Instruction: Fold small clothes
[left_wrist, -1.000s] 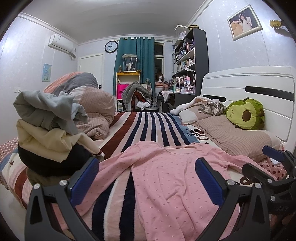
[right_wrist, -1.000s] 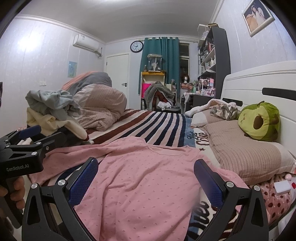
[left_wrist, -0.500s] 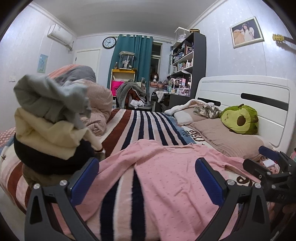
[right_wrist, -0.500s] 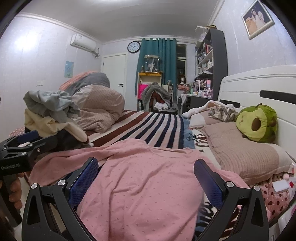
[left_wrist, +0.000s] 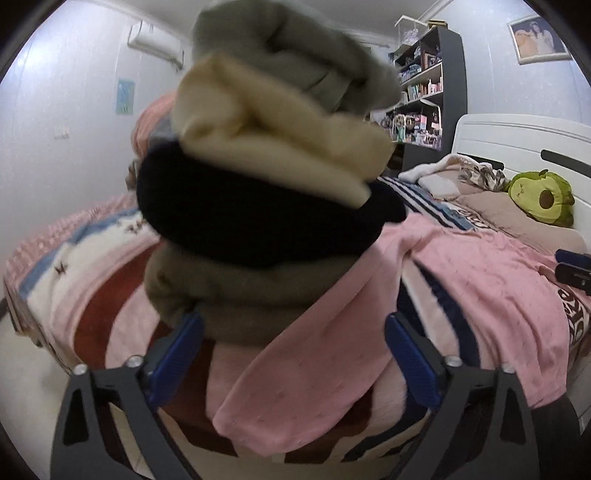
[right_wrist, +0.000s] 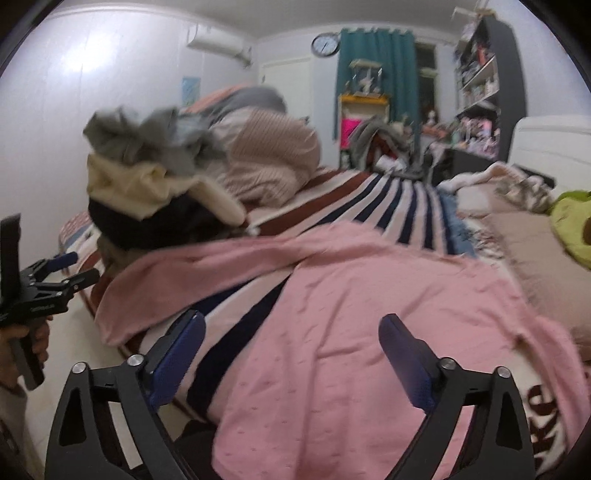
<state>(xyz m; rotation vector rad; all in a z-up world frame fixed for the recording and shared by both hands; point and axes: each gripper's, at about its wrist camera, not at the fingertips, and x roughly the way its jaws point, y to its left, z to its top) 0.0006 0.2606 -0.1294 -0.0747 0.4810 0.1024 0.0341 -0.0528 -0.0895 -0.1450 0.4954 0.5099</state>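
A bed (right_wrist: 369, 192) with a striped blanket fills most of both views, its white headboard (left_wrist: 517, 136) on the right. Spread flat across the near part of the blanket lies a pink long-sleeved top (right_wrist: 351, 314), one sleeve (right_wrist: 192, 273) stretched out to the left toward the edge of the bed. Behind that sleeve stands a pile of clothes (right_wrist: 147, 184), grey on top, then cream, black and brown below; in the left wrist view the pile (left_wrist: 266, 166) looms close and blurred. A rolled beige duvet (right_wrist: 269, 158) lies farther back, and a green avocado cushion (left_wrist: 541, 197) rests on the pillow by the headboard. The left gripper (left_wrist: 291, 358) is just in front of the bottom of the pile, over the end of the sleeve (left_wrist: 295, 369); its jaws have just been closing a little but stand wide apart with nothing pinched. The right gripper (right_wrist: 291, 354) hangs over the body of the top, jaws likewise just narrowed a little, wide and holding nothing. A hand (right_wrist: 33, 339) grips the left gripper's handle.
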